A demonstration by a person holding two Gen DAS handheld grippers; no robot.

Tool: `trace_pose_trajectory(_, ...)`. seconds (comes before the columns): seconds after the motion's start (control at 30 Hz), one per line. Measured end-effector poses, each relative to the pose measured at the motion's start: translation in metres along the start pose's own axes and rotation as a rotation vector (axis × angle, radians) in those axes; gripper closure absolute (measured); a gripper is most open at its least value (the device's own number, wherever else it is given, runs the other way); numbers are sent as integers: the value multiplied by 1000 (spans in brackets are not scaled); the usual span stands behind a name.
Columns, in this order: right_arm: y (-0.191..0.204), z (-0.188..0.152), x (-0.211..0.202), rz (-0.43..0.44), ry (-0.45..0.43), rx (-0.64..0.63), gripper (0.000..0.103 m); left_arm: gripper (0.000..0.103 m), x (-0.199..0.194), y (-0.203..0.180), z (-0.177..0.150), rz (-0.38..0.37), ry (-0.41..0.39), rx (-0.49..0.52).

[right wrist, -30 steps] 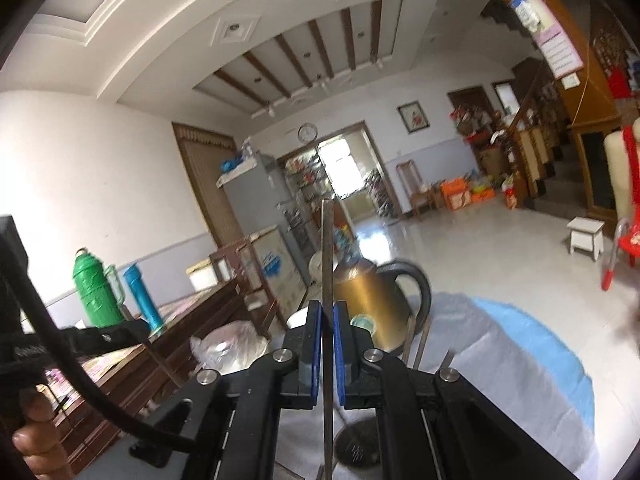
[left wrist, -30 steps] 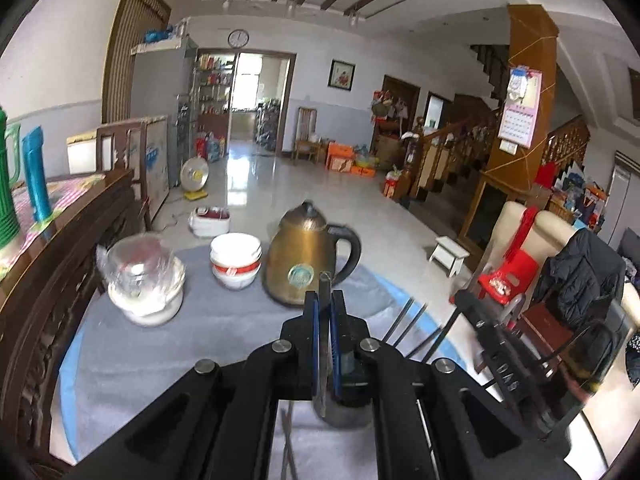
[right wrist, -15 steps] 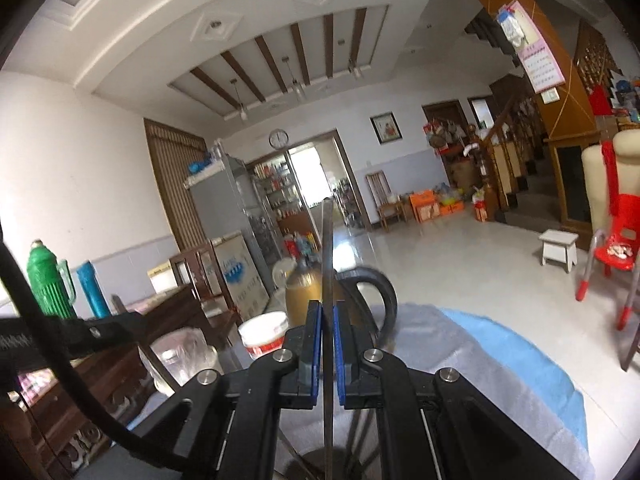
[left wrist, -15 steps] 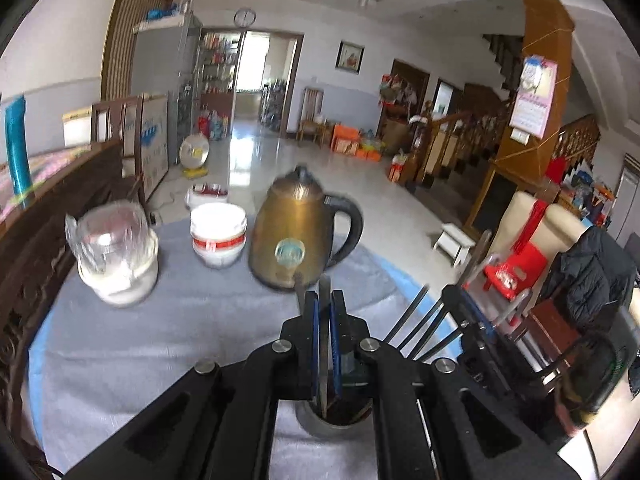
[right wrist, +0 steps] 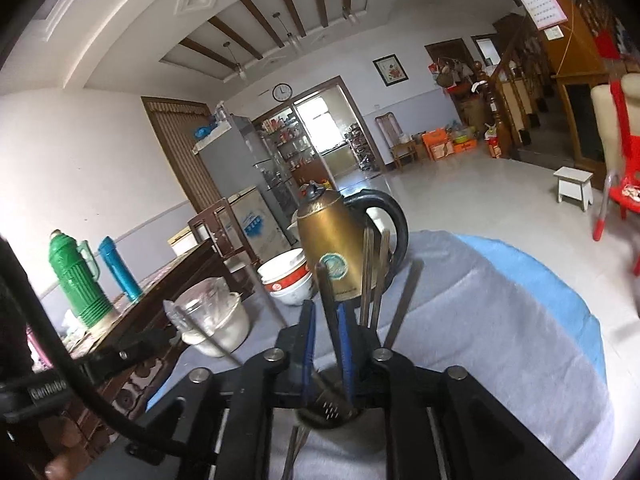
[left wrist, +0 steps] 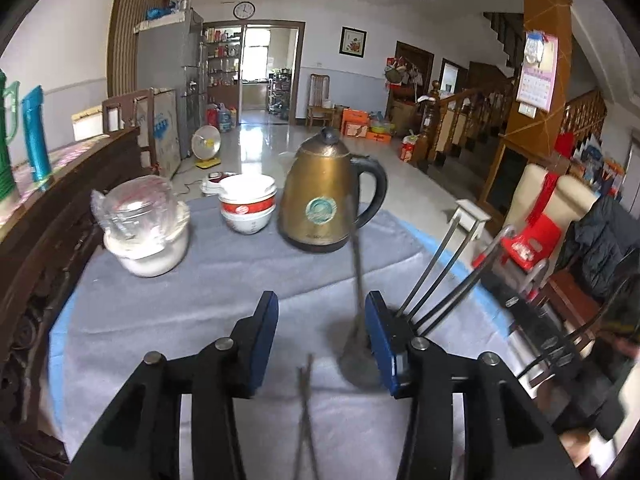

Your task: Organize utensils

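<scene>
On the left, the left gripper (left wrist: 320, 304) hangs low over the grey-clothed counter (left wrist: 160, 320). Its fingers have just been opening and now stand apart. A blurred long-handled utensil (left wrist: 357, 280) stands loose between them, close to the right-hand finger, with nothing pressing on it. I think it could topple forward toward the brass kettle (left wrist: 320, 204) or drop flat beside the pair of chopsticks (left wrist: 304, 408) lying on the cloth. The wrapped bowl (left wrist: 148, 240) and the stacked bowls (left wrist: 248, 208) sit further left, likely out of harm's way.

To the right, the right gripper (right wrist: 325, 312) has its fingers just parting too, with a dark handle (right wrist: 326, 300) leaning in the gap, seemingly ungripped. The metal holder (right wrist: 352, 436) sits right beneath, with other chopsticks standing in it. Both grippers crowd that one cup. A knock while pulling away could tip it and spill everything, or the two tools could clash.
</scene>
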State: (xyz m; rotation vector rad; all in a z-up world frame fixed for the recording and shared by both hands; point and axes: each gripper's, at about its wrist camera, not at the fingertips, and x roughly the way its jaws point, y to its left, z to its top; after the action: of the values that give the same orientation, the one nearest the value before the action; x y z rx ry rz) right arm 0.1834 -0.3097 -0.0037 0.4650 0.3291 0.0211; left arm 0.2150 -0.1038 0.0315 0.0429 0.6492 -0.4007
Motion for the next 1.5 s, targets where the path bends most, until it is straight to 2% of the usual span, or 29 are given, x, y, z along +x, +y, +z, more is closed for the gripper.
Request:
trace_pose_trajectory(0.03, -1, -4, -6, 6, -4, 4, 70, 55, -2, 4, -7, 14, 11, 9)
trace_pose_trajectory(0.1, -3, -13, -19, 14, -22, 23, 46, 51, -3, 14, -22, 29, 40, 1)
trace_pose_trajectory(0.27, -3, -43, -38, 11, -15, 24, 47, 50, 5, 34, -58, 85, 129, -18)
trace_pose_trajectory(0.33, -2, -58, -39, -11, 9, 2, 48, 49, 9, 42, -73, 107, 168, -32)
trace_pose_trajectory(0.47, -6, -84, -35, -1, 66, 11, 48, 49, 18, 55, -101, 111, 235, -68)
trace_pose_trajectory(0.53, -6, -96, -35, -46, 71, -28, 47, 49, 21, 57, -111, 123, 252, -69)
trace_pose_trajectory(0.7, -3, -118, -28, -64, 140, -37, 47, 44, 21, 52, -127, 170, 257, -11)
trace_pose_trajectory(0.83, 1, -129, -23, -55, 174, -51, 47, 43, 24, 56, -139, 172, 275, -7)
trace_pose_trajectory(1.0, -3, -132, -14, -90, 155, -66, 47, 43, 27, 68, -155, 171, 287, -50)
trace_pose_trajectory(1.1, -10, -137, -6, -78, 178, -30, 47, 43, 29, 69, -159, 162, 287, -59)
trace_pose_trajectory(1.5, -6, -154, 6, -68, 236, -55, 47, 43, 46, 49, -165, 151, 311, 12)
